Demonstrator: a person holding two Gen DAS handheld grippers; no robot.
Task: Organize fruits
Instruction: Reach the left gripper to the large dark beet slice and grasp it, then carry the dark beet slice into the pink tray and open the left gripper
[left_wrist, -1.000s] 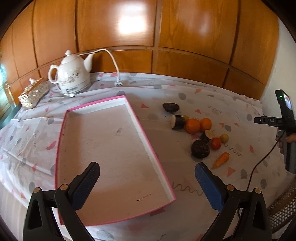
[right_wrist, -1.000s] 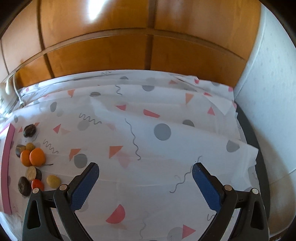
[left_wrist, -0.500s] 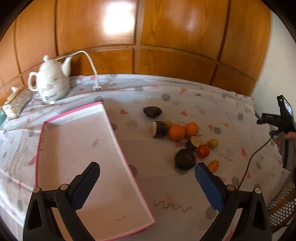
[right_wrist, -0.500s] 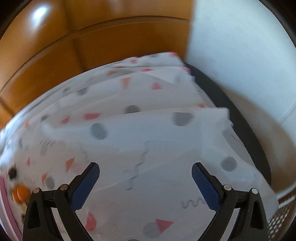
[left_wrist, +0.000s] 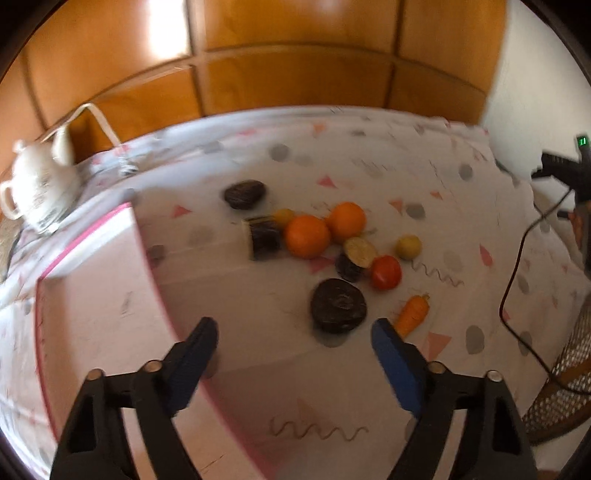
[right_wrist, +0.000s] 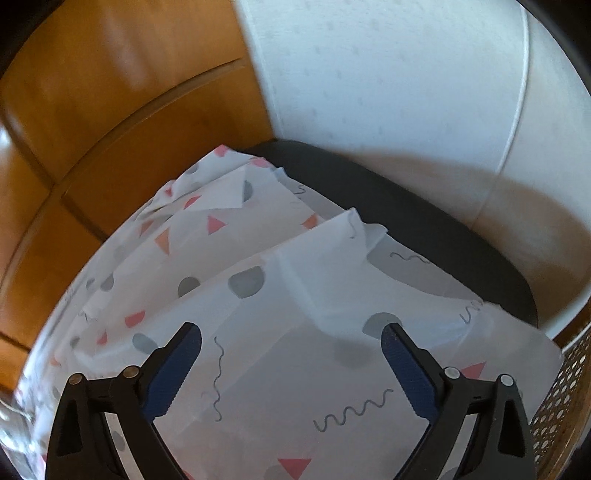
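Fruits sit loose on the patterned cloth (left_wrist: 236, 295), only in your L wrist view: two oranges (left_wrist: 307, 236) touching side by side mid-table, a small yellow one (left_wrist: 408, 246) to their right, a red tomato (left_wrist: 386, 272) nearer you, a carrot (left_wrist: 413, 314) nearest, just beyond your L claw's right pad. Dark pieces mixed in: one round dark lump (left_wrist: 338, 305) just ahead of the pads, a cut dark chunk (left_wrist: 263, 236) touching the left orange, another dark one (left_wrist: 244, 194) further back, apart from the rest. All of it lies outside the pink-rimmed tray (left_wrist: 92, 314), which is to the left, w/ its near edge under your L pad.

Your L gripper (left_wrist: 293, 349) has just been narrowing, still gapped, nothing between the pads. White teapot (left_wrist: 40, 188) far left by the wood wall, blurred. At the right edge you can see the other handset and its cable (left_wrist: 517, 273).

R wrist view shows none of that: only cloth (right_wrist: 295, 369), dark table edge (right_wrist: 424, 229), white wall, wood panel. Your R gripper (right_wrist: 291, 360) is spread wide, empty, over bare cloth.
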